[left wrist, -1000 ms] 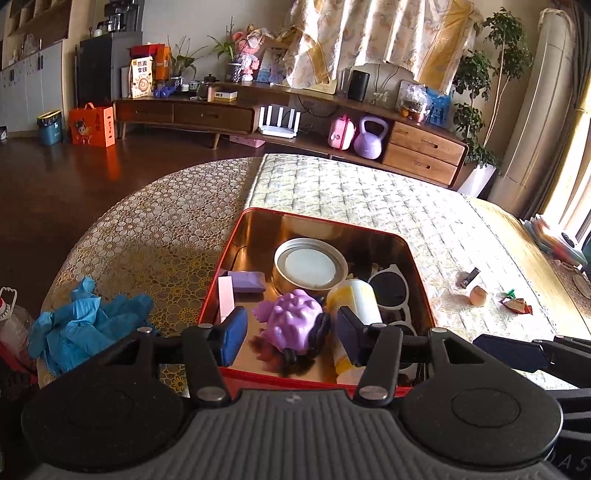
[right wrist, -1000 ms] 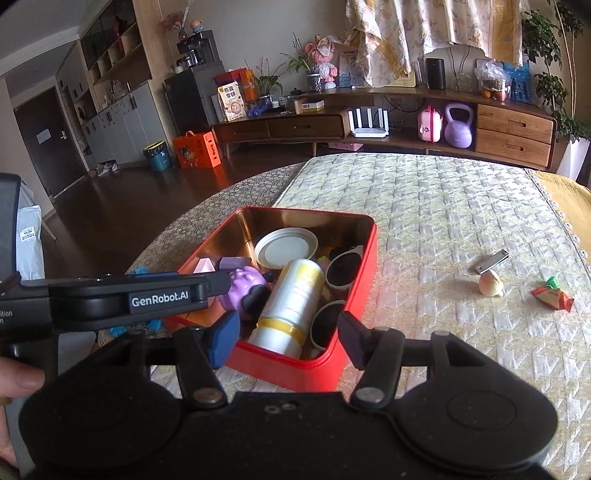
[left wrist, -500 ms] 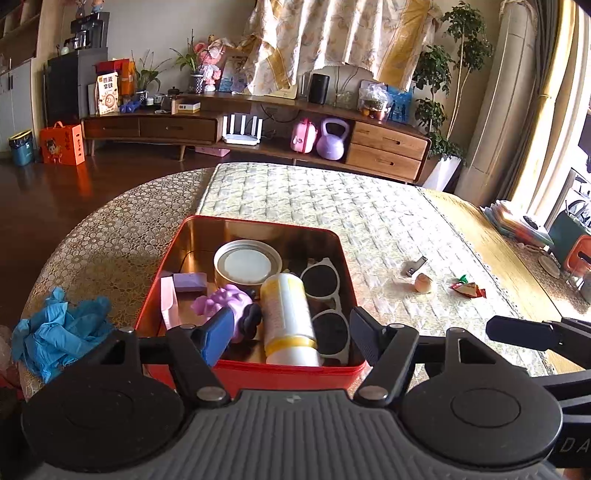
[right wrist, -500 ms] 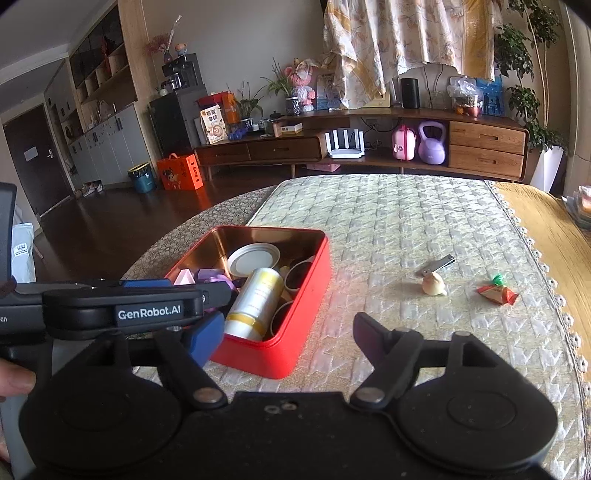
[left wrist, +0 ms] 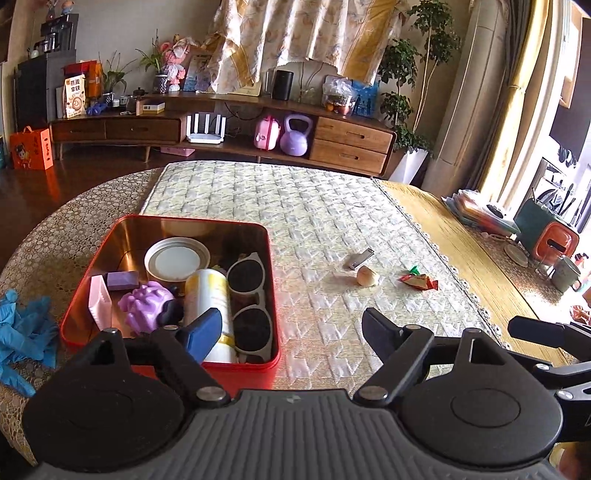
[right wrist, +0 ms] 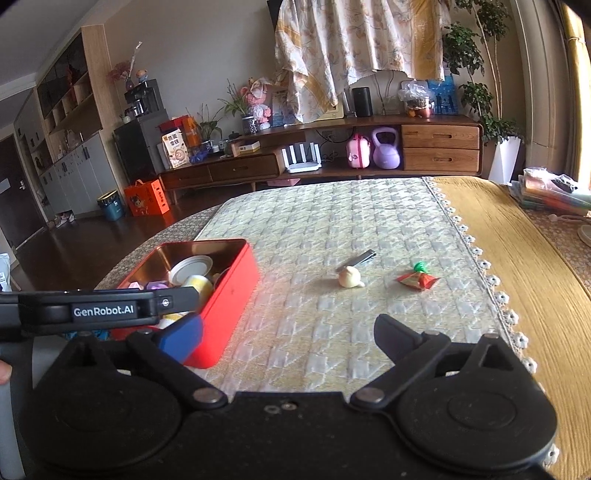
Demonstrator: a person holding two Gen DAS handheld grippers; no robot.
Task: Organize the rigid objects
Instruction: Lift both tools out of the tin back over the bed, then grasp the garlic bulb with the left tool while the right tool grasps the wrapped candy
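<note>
A long low wooden sideboard [left wrist: 221, 129] runs along the far wall, with two drawers [left wrist: 351, 146] at its right end. On its open shelf sit a white router [left wrist: 205, 129], a pink case [left wrist: 266, 133] and, just beside it, a purple kettlebell [left wrist: 294, 134]. A dark speaker [left wrist: 282, 85] stands on top. Above hangs a floral cloth [left wrist: 295, 29], yellow and cream. A leafy potted tree [left wrist: 406, 92] stands at the sideboard's right end, beside pale curtains [left wrist: 498, 92] lit by bright daylight. The floor [right wrist: 81, 243] is dark glossy wood, with an orange gift bag [right wrist: 146, 197] and a teal bin [right wrist: 110, 205] standing on it. Tall wooden cabinets [right wrist: 66, 122] line the left wall, next to a dark door [right wrist: 18, 192].
</note>
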